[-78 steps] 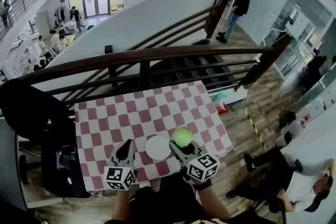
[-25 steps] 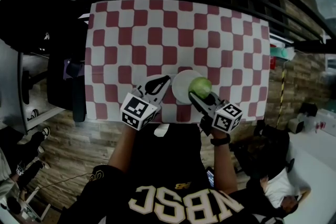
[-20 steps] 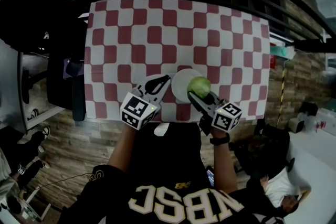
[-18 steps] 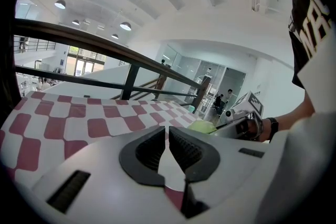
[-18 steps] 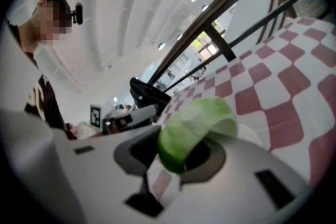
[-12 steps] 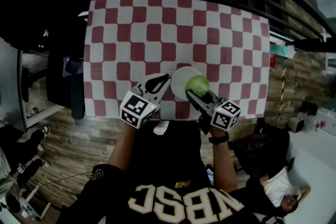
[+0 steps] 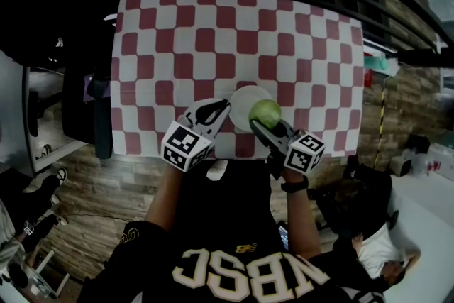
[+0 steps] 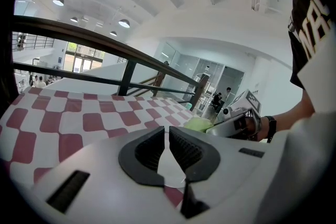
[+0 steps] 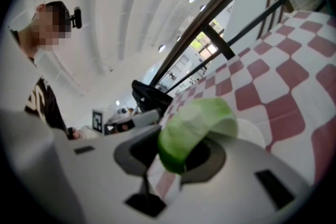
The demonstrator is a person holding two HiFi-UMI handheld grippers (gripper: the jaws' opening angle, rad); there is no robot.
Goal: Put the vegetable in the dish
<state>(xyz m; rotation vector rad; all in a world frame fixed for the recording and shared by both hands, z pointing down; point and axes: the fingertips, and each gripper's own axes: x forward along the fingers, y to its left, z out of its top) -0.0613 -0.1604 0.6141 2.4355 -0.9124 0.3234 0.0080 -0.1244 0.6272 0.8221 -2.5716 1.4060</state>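
right tool (image 7: pixel 269 123) clamped on vegetable (image 7: pixel 265 111), roundish, no clear long axis, over dish (image 7: pixel 241 101) | left tool (image 7: pixel 225 105) together

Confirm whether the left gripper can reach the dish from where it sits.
Probably yes. The left gripper, shut and empty, sits right beside the dish on its left, with only tablecloth between. The right gripper holds the green vegetable over the dish's right side, so that side is crowded.

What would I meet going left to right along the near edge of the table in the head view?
left gripper → white dish → green vegetable, over the dish's right part
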